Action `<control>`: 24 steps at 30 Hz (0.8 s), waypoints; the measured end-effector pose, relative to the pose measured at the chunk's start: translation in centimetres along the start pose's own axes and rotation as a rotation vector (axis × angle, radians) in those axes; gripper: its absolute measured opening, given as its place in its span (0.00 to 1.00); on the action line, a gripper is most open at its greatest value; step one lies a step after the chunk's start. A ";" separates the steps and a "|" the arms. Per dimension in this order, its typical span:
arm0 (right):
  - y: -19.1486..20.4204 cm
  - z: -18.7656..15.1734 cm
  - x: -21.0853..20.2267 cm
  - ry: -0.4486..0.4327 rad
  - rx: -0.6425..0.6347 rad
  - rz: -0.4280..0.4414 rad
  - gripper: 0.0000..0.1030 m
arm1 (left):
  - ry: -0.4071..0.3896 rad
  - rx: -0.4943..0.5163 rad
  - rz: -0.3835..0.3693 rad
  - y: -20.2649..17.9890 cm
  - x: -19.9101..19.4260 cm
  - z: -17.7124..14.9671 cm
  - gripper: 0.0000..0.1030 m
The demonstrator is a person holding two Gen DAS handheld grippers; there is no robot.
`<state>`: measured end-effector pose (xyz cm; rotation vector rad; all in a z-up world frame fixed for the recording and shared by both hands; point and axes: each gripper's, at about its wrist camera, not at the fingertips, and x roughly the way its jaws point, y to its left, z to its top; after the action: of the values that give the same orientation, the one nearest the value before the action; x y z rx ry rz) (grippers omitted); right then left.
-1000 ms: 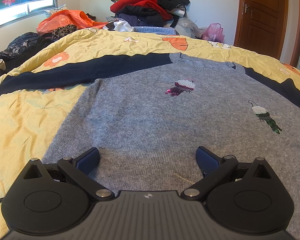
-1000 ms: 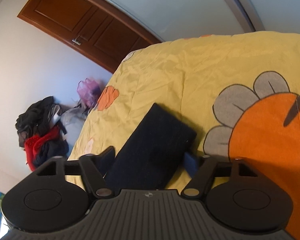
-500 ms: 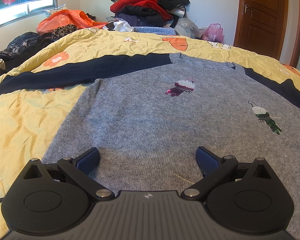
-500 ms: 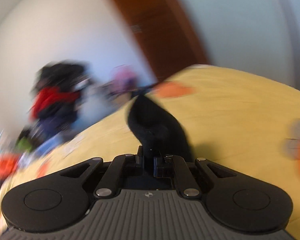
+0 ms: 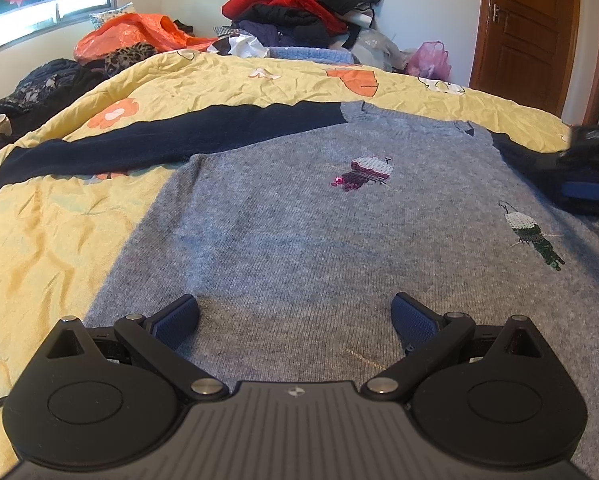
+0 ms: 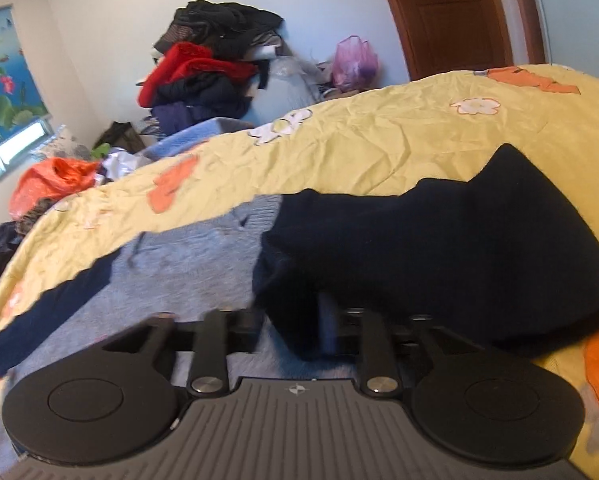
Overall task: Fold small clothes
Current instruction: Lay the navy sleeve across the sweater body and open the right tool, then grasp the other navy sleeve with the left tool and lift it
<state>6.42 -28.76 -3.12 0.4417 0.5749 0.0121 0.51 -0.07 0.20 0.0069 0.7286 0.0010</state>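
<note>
A grey sweater (image 5: pixel 299 240) with sequin birds lies flat on the yellow bedspread (image 5: pixel 59 220). Its navy left sleeve (image 5: pixel 159 144) stretches out to the left. My left gripper (image 5: pixel 295 316) hovers open over the hem, nothing between its fingers. The navy right sleeve (image 6: pixel 439 248) is folded in towards the grey body (image 6: pixel 187 264). Its end drapes between the fingers of my right gripper (image 6: pixel 291 332), whose jaws are opening and stand apart. The cloth hides the fingertips. The right gripper (image 5: pixel 579 176) also shows at the right edge of the left wrist view, blurred.
A tall pile of red and dark clothes (image 5: pixel 299 8) stands beyond the bed's far edge, with an orange bag (image 5: pixel 139 32) to its left. A wooden door (image 5: pixel 527 28) is at the far right. A pink bag (image 6: pixel 355 60) sits by the wall.
The right gripper shut on the navy sleeve's end, swung it left across the bed onto the sweater, rolled level, and its jaws have parted. The left gripper stayed still.
</note>
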 end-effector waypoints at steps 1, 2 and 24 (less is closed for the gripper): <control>-0.1 -0.4 -1.2 -0.010 0.023 0.036 0.63 | 0.004 0.002 -0.004 0.1 0.0 0.0 1.00; -0.3 -1.0 -2.5 -0.017 0.041 0.084 0.67 | 0.011 0.003 -0.010 0.2 -0.1 0.0 1.00; -1.8 -6.2 -6.2 0.017 0.106 0.268 0.82 | 0.348 -0.167 -0.727 -13.0 12.3 14.4 0.72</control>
<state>-2.27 -28.69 -5.25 0.6202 0.5309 0.2430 19.26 -13.09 2.71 -0.4270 1.0431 -0.6449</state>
